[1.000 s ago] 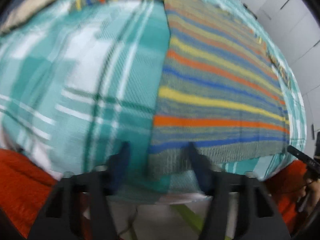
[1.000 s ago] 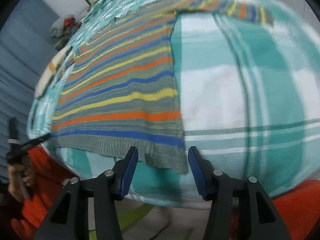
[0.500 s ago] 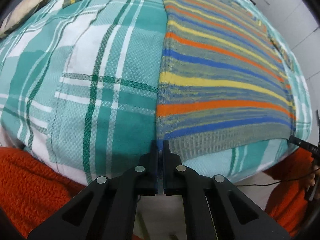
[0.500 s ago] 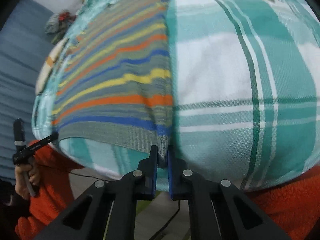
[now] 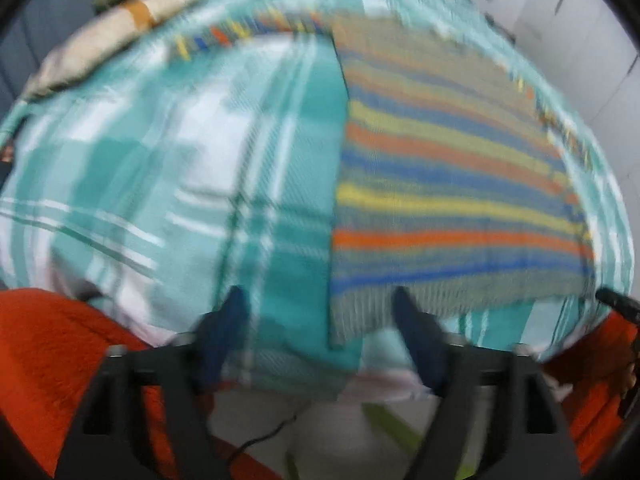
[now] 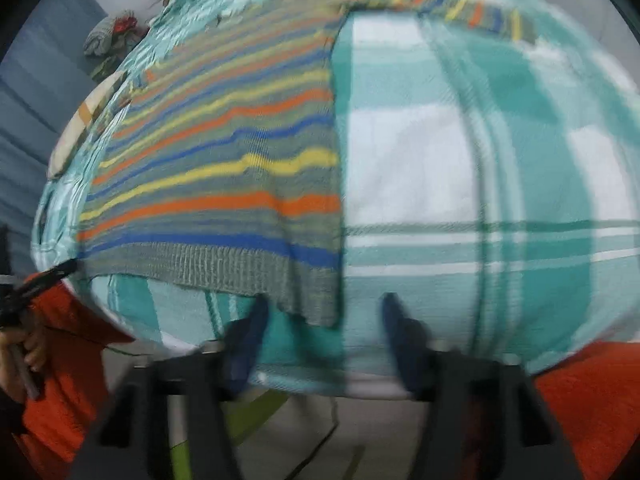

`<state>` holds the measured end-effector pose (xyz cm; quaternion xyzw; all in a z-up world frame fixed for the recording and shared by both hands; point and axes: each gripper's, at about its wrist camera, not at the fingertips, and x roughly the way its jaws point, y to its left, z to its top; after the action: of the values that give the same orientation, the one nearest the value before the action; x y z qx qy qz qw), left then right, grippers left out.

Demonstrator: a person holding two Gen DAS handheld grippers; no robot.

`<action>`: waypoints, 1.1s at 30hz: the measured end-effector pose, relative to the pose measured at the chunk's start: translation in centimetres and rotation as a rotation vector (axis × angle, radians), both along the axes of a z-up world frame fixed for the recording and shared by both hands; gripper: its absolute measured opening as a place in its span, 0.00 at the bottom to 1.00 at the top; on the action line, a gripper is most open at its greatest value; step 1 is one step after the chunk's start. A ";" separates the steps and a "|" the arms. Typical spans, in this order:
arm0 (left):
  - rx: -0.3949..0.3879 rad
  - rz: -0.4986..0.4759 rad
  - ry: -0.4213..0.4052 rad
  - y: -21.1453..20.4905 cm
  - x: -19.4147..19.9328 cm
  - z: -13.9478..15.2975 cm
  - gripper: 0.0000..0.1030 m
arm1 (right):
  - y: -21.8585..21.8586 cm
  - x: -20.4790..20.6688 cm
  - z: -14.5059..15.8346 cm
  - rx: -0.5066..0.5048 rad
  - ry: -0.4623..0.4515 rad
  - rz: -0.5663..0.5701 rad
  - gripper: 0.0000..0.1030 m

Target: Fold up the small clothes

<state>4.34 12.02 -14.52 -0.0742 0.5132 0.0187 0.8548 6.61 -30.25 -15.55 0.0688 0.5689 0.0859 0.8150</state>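
Observation:
A knitted sweater (image 5: 440, 200) with grey, blue, orange and yellow stripes lies flat on the teal plaid bed cover (image 5: 160, 168), its ribbed hem at the near edge. My left gripper (image 5: 320, 312) hangs just above the hem's left corner; its jaws are opening, and the corner lies loose between them without touching the pads. In the right wrist view the sweater (image 6: 224, 184) fills the left half. My right gripper (image 6: 324, 312) is also opening, over the hem's right corner, and its pads are clear of the knit. One sleeve (image 6: 460, 8) stretches out at the far right.
The bed cover (image 6: 480, 160) drops off at the near edge to a pale floor with a cable (image 5: 260, 440). Orange-red fleece sleeves (image 5: 52, 360) flank both views. A pillow (image 5: 120, 28) and a clothes pile (image 6: 112, 36) sit at the far end. White cupboard doors (image 5: 580, 40) stand behind.
Half a second ago both grippers were shut on the hem corners. Both have since opened wide and drawn back a little, leaving the corners lying on the bed.

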 end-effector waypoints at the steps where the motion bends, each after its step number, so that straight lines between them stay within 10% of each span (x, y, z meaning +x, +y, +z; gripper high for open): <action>1: -0.001 0.017 -0.038 0.2 -0.3 0.7 0.89 | -0.4 -0.4 0.8 -0.021 -0.035 -0.026 0.61; 12: 0.109 0.151 -0.170 2.2 -0.8 1.5 0.92 | -5.4 -2.3 5.6 -0.115 -0.312 -0.374 0.84; 33: 0.211 0.149 -0.112 2.1 -0.3 0.7 0.92 | -3.9 -1.8 4.6 -0.216 -0.312 -0.332 0.85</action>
<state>4.04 14.15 -13.84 -0.0229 0.4528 0.1320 0.8815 4.80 -34.13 -10.97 0.0597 0.4232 -0.1011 0.8984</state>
